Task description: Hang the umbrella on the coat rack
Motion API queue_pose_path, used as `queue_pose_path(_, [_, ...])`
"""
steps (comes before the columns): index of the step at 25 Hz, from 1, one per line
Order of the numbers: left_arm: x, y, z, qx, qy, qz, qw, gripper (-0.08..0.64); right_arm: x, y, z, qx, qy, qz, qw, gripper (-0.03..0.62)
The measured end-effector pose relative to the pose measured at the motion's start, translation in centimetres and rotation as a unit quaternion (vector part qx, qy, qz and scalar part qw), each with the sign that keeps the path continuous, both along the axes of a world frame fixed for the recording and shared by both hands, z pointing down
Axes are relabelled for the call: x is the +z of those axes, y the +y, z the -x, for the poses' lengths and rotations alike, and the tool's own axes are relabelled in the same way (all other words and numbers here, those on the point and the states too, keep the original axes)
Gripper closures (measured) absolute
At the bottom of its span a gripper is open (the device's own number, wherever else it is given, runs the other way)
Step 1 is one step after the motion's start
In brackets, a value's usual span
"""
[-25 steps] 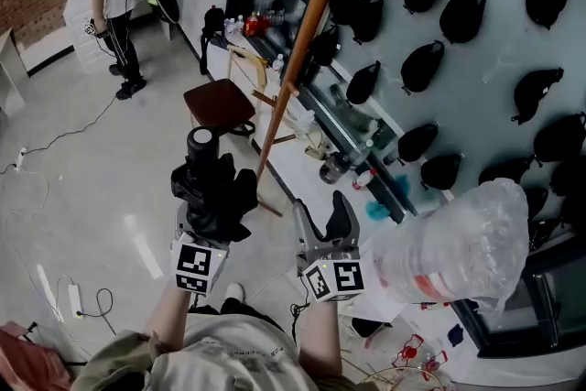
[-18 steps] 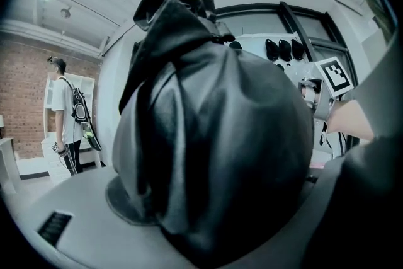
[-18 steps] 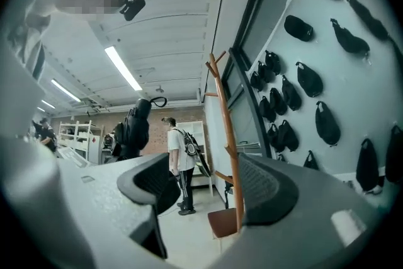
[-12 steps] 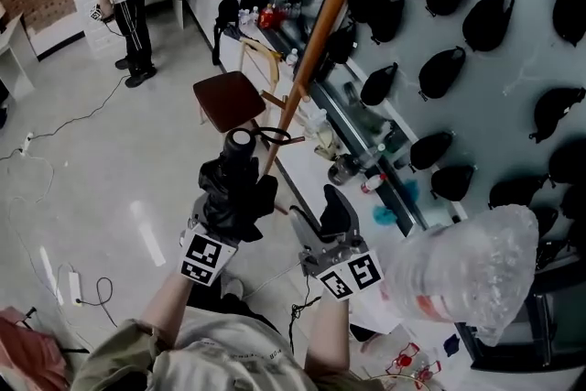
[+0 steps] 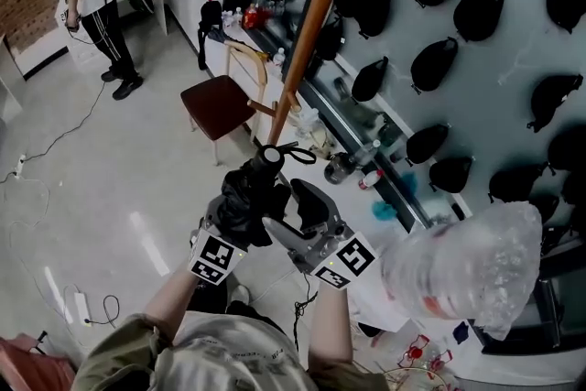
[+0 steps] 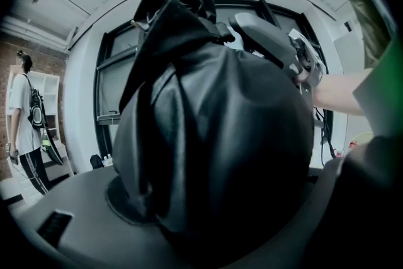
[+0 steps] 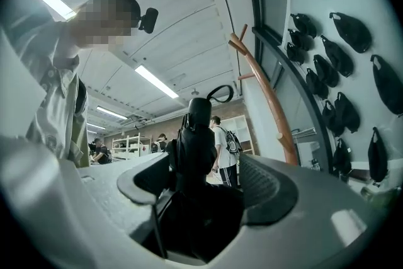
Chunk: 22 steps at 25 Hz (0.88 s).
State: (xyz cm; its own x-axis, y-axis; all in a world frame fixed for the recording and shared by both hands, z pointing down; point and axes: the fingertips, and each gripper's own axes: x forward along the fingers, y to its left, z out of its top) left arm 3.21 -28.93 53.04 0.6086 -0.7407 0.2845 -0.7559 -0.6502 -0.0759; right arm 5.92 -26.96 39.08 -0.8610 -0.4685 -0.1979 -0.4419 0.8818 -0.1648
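Clamping umbrella (image 6: 208, 135): left fingers (image 6: 69, 198); right (image 7: 271, 189) apart.

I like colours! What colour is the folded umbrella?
Folded fabric umbrella: black, clearest in head view.

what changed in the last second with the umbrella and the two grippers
The left gripper carried the folded umbrella rightward in the head view, toward the coat rack, tipping it that way. The right gripper swung in beside it and now has the umbrella between its open jaws, not clamped. Unchanged: the left gripper's grip on the umbrella.
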Motion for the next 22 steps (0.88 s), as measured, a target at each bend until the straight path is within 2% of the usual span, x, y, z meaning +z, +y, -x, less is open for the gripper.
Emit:
queue_pose_path(6, [0.7,-1.2,-1.5,0.044,0.005,-0.004,0.999,0.227,0.4,-1.7,2.0,-0.007,0.005,0.007,1.0,0.256])
queue_pose_path(14, [1.7,-3.3,-1.3,0.084,0.011,0.008,0.9964,0.227,1.5,-4.1,3.1,0.008,0.014,0.017,1.0,0.26])
queue_pose_path(15, [1.8,-3.4,-1.4,0.09,0.01,0.01,0.9958,0.227,1.6,-4.3,3.2,0.012,0.014,0.017,1.0,0.276])
queue_pose_path(17, [2.3,-3.6,-1.5,0.101,0.008,0.015,0.9947,0.227,1.9,-4.6,3.1,0.019,0.015,0.018,1.0,0.351])
queue_pose_path(22, [3.2,-3.8,-2.2,0.123,0.011,0.018,0.9922,0.212,2.7,-5.0,2.8,0.029,0.024,0.021,0.999,0.403])
